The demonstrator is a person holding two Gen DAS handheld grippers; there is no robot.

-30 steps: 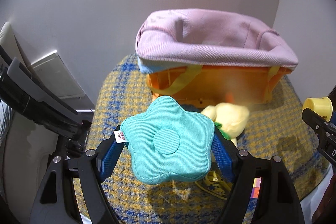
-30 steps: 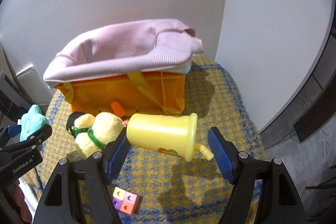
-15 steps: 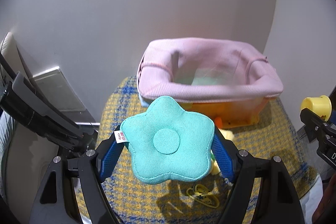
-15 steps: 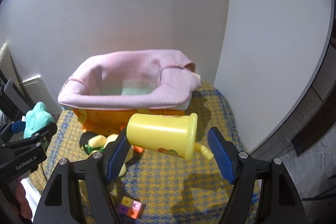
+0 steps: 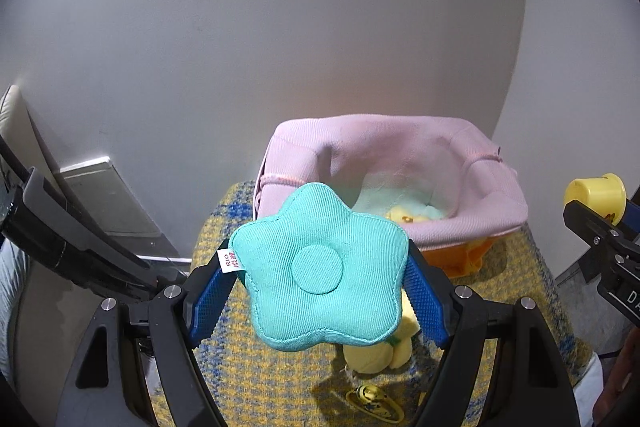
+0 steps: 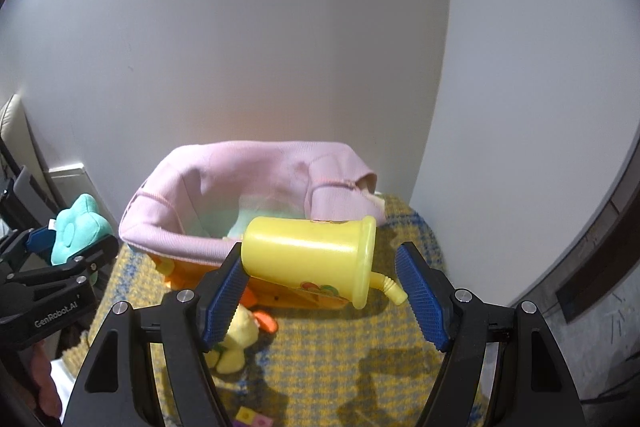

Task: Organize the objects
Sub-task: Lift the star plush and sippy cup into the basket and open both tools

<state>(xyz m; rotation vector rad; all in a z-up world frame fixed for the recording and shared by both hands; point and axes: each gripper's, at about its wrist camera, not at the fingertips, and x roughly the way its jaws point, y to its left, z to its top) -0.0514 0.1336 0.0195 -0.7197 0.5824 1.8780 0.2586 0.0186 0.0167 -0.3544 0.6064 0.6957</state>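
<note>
While I've got both grippers up, my left gripper (image 5: pixel 320 291) is clamped on the teal star-shaped corduroy cushion (image 5: pixel 320 267), held in front of the pink-lined orange fabric basket (image 5: pixel 496 219). My right gripper (image 6: pixel 320 291) carries the yellow plastic sippy cup (image 6: pixel 308 255) sideways; its right pad looks clear, so can't tell how firm that grip is.

Counted toys and containers on a yellow-and-blue woven mat (image 6: pixel 320 359).
One teal star-shaped plush cushion (image 5: pixel 322 265), one yellow plastic straw cup (image 6: pixel 310 257), one orange basket with pink fabric liner (image 5: pixel 400 163), one yellow plush toy (image 6: pixel 236 341), two black grippers with blue pads.
</note>
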